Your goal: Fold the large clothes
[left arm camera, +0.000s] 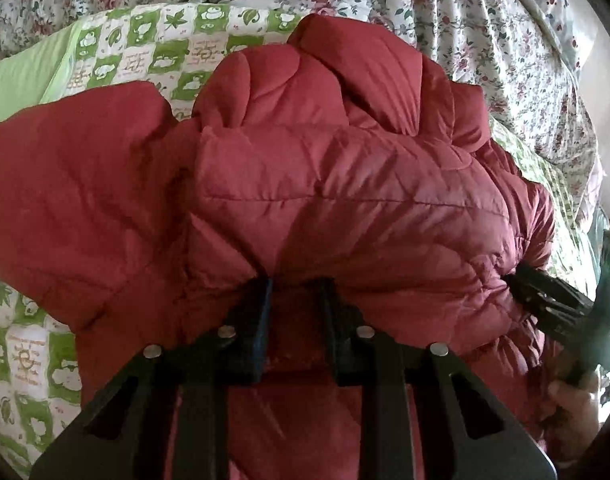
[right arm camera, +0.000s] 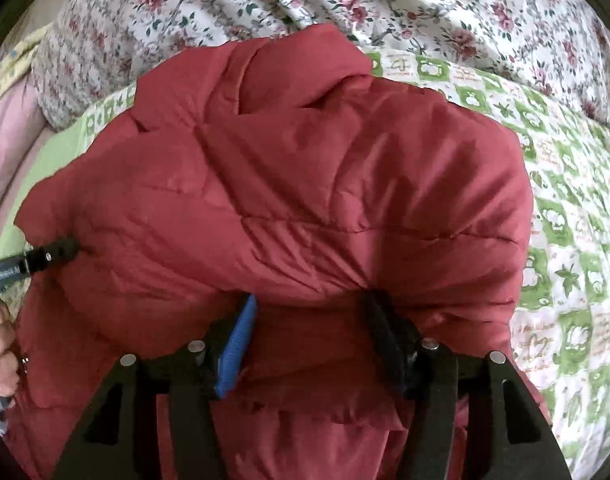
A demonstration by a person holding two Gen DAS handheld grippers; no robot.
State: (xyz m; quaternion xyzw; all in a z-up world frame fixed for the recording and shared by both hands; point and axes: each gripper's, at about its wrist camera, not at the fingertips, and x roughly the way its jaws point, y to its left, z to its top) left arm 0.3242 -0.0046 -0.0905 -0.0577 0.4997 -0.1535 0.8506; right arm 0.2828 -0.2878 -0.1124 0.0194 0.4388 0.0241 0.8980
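1. The left gripper (left arm camera: 295,292) points steeply downward, its jaws drawn narrow and pinching a fold of the red jacket (left arm camera: 345,200) between the pads.
2. The right gripper (right arm camera: 309,308) tilts down likewise, jaws set wider, clamped on a thick bunch of the same jacket.
3. In the left wrist view, the right hand (left arm camera: 573,412) grips its handle at 4 o'clock.
4. In the right wrist view, the left hand (right arm camera: 1,360) shows at 8 o'clock.

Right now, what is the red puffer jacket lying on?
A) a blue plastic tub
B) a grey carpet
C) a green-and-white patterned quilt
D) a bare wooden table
C: the red puffer jacket rests on a green-and-white patterned quilt, with a floral sheet beyond it.
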